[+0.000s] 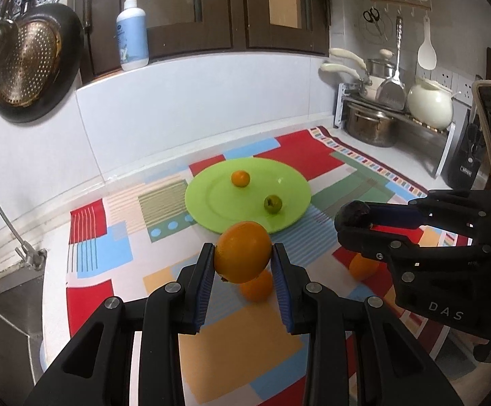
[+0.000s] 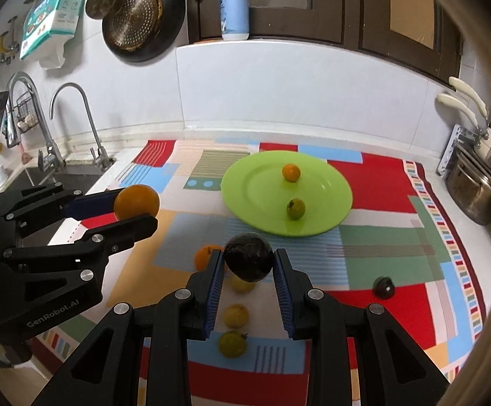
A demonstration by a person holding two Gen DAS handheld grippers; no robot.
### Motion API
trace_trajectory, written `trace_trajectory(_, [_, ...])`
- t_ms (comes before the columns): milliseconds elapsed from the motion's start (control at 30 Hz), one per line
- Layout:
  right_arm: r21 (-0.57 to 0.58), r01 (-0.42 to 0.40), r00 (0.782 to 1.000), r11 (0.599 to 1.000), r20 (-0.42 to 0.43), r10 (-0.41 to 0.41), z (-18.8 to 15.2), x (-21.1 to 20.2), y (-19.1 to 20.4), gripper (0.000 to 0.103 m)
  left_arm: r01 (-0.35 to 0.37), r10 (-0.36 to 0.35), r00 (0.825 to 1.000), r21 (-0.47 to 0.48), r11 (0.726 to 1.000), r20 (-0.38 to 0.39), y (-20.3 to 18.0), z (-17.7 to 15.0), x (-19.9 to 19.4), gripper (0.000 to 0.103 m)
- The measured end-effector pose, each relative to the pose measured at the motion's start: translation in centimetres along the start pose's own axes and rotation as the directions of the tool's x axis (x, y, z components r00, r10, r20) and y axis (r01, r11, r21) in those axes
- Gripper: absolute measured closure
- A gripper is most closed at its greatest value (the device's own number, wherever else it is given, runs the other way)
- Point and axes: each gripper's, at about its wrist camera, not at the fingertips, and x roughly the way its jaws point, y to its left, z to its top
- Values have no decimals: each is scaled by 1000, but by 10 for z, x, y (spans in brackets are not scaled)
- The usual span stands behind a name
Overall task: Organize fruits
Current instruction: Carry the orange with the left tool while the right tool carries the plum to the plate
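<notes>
My left gripper (image 1: 243, 253) is shut on a large orange (image 1: 242, 252) and holds it above the mat, short of the green plate (image 1: 211, 203). My right gripper (image 2: 248, 264) is shut on a dark round fruit (image 2: 248, 257), also above the mat. The plate (image 2: 255, 196) holds a small orange fruit (image 2: 291, 172) and a small green fruit (image 2: 295, 208). On the mat lie two oranges (image 1: 257, 287) (image 1: 362, 267), several yellow-green fruits (image 2: 236, 316) and a dark fruit (image 2: 383, 286). Each gripper shows in the other's view (image 1: 357, 221) (image 2: 137, 208).
A patterned mat (image 2: 380, 264) covers the counter. A sink with taps (image 2: 52, 128) is at the left. Pots on a rack (image 1: 374, 125) stand at the right. A pan and strainer (image 1: 25, 64) hang on the wall; a soap bottle (image 2: 234, 6) stands on the sill.
</notes>
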Motion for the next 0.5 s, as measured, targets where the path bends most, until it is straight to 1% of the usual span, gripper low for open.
trace_trajectory(267, [2, -10, 999, 1000, 37, 10, 17, -2, -19, 72, -17, 17, 1000, -8, 1000, 11, -3, 22, 11, 70])
trace_trajectory(500, [1, -20, 999, 1000, 42, 20, 35, 8, -31, 72, -13, 13, 1000, -16, 1000, 12, 1, 42, 26, 70])
